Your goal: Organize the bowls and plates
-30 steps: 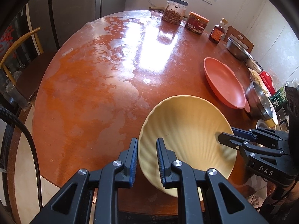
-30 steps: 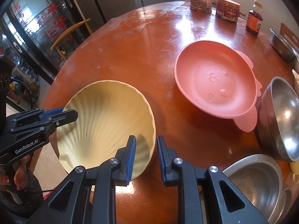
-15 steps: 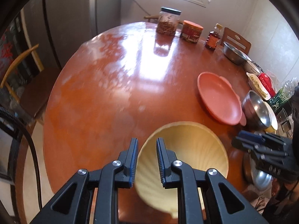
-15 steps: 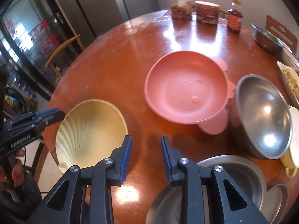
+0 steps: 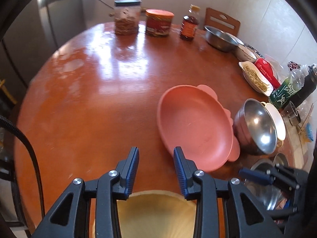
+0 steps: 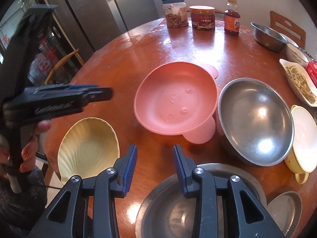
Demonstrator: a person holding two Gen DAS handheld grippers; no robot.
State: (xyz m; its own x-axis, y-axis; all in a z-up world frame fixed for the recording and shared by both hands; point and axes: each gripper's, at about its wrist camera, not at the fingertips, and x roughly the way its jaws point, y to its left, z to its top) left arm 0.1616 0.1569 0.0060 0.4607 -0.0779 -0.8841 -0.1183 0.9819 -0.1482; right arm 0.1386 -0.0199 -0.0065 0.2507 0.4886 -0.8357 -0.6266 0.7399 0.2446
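Observation:
A pale yellow shell-ribbed plate (image 6: pixel 89 150) lies at the near left edge of the round wooden table (image 6: pixel 150 47); it also shows under my left gripper in the left wrist view (image 5: pixel 156 214). A pink plate with ears (image 6: pixel 175 101) (image 5: pixel 194 127) lies in the middle. My left gripper (image 5: pixel 156 163) is open and empty above the table, beyond the yellow plate. My right gripper (image 6: pixel 155 163) is open and empty over the rim of a steel bowl (image 6: pixel 178 210). The left gripper shows in the right wrist view (image 6: pixel 99 94).
A large steel bowl (image 6: pixel 255 119) sits right of the pink plate, beside a yellow lidded cup (image 6: pixel 303 140). Jars (image 6: pixel 176 12) (image 6: pixel 202 17), a bottle (image 6: pixel 231 17), another steel bowl (image 6: pixel 267 36) and a dish of food (image 6: pixel 299 79) line the far and right edges.
Both grippers opened and let go of the yellow plate, which now lies on the table. Both grippers lifted and pulled back toward the near edge.

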